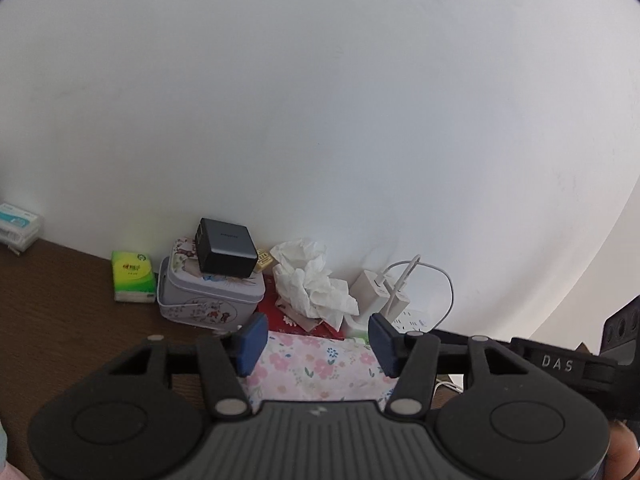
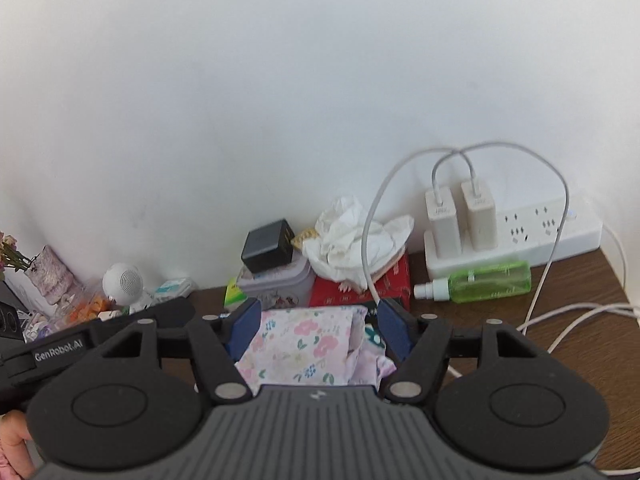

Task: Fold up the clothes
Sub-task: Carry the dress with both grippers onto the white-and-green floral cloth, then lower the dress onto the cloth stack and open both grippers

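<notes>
A floral garment, white with pink flowers [image 1: 316,364], lies on the brown desk just beyond my left gripper [image 1: 318,338], whose blue pads stand wide apart with the cloth showing between them. In the right wrist view the same garment [image 2: 304,344] lies folded in a bundle, with a lilac layer at its right edge. My right gripper [image 2: 320,326] is open above it, pads apart on either side. Neither gripper holds the cloth. The garment's near part is hidden under both gripper bodies.
Against the white wall stand a floral tin [image 1: 208,296] with a black charger [image 1: 226,254] on top, a green tissue pack [image 1: 134,276], crumpled tissue [image 2: 352,236] on a red box [image 2: 360,288], a power strip [image 2: 520,236] with white chargers and cables, and a green spray bottle [image 2: 480,282].
</notes>
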The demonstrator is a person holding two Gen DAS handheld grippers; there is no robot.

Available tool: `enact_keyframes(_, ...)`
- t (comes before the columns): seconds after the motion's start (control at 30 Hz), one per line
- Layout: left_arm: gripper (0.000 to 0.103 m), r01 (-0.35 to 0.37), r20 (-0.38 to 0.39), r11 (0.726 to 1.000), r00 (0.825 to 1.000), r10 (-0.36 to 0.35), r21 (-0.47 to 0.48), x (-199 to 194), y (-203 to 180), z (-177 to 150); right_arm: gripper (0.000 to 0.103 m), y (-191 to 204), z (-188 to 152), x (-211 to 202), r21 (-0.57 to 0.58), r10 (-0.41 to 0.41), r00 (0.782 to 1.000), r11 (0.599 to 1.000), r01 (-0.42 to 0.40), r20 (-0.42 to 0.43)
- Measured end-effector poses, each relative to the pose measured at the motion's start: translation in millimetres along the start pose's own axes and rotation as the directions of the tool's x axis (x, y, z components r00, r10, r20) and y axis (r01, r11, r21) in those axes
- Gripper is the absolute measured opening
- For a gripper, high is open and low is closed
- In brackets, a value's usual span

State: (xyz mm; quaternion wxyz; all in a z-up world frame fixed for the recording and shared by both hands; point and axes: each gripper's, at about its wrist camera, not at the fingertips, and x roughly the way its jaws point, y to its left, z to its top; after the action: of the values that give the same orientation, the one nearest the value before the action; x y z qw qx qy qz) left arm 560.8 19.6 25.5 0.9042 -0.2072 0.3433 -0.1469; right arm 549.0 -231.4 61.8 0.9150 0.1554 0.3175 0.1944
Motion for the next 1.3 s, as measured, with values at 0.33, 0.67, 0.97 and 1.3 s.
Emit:
enact_keyframes(0.33, 0.006, -0.055, -0.004, 0.997, 0.998, 0.055, 0.046, 16.8, -5.8, -10.5, 0.010, 22.3, -37.4, 55.6, -0.085, -0.092, 0.993, 0.993, 0.086, -0.070)
enact_keyframes(0.67, 0.006, -0.039, 0.017, 0.998, 0.999, 0.039, 0.053, 14.9, -4.1, -11.4, 0.012, 21.6, -44.4, 56.2, -0.089, -0.096, 0.993, 0.992, 0.090, -0.069)
enact_keyframes(0.97, 0.017, 0.046, 0.047, 0.995, 0.998, -0.050, 0.092, -17.9, -9.1, -16.0, 0.015, 39.3, -46.0, 21.3, -0.203, -0.088, 0.996, 0.975, 0.088, 0.010)
enact_keyframes(1.3, 0.010, 0.008, 0.024, 0.993, 1.000, -0.011, 0.121, -5.6, -4.9, -27.2, 0.015, 44.1, -63.4, 32.4, -0.270, -0.141, 0.989, 0.955, 0.123, -0.046)
